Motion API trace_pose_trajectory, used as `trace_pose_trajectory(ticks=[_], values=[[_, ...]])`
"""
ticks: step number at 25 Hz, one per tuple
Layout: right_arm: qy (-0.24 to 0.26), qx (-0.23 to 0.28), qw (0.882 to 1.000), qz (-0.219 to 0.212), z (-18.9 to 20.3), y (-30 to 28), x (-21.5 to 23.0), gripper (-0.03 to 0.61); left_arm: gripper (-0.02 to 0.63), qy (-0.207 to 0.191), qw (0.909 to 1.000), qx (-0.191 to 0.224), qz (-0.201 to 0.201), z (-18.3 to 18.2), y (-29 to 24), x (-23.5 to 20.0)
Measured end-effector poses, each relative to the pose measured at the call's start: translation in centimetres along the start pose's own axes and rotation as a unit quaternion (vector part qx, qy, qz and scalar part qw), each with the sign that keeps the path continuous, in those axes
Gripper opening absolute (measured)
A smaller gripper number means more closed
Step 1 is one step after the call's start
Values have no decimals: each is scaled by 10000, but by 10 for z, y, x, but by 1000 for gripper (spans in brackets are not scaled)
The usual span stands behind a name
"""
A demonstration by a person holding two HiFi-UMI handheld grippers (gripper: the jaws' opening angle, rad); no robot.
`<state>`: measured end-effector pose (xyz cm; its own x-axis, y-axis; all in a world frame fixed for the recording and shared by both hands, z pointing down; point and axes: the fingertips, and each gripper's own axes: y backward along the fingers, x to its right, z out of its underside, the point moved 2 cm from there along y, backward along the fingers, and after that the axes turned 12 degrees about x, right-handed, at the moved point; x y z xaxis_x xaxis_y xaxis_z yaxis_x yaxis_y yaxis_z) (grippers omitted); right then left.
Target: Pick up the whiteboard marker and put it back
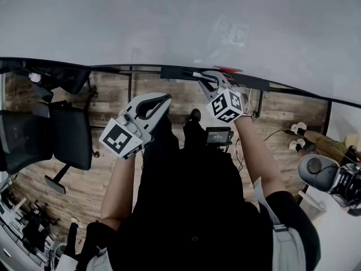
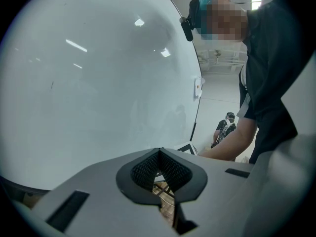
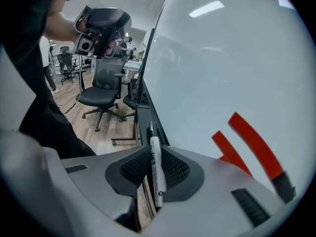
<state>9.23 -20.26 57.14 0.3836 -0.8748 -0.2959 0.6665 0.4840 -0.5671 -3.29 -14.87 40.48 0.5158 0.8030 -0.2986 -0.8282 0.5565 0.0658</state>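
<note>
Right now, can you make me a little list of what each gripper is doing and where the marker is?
left gripper: shut, empty, facing the board
right gripper: shut on the marker
marker: white, pointing along the tray under the board; whether it touches the tray, cannot tell
board: two red strokes close to the right gripper
behind: black chair

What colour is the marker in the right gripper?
The whiteboard marker is white with a dark far end, best seen in the right gripper view.
</note>
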Motion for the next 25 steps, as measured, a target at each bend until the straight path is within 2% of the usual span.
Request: trace_pose_trajectory(ticks=[8, 17, 21, 25], values=[[-191, 17, 9998, -35, 0, 1, 1, 71, 12, -16, 10000, 1, 13, 0, -2, 2], [-167, 166, 9996, 179, -14, 3, 3, 71, 12, -85, 9999, -11, 111, -2, 0, 4], [-196, 414, 9983, 371, -29, 12, 12, 71, 12, -132, 9998, 20, 175, -6, -4, 6], [-444, 897, 9934, 552, -62, 37, 21, 61, 14, -189, 9994, 91, 293, -16, -11, 11]])
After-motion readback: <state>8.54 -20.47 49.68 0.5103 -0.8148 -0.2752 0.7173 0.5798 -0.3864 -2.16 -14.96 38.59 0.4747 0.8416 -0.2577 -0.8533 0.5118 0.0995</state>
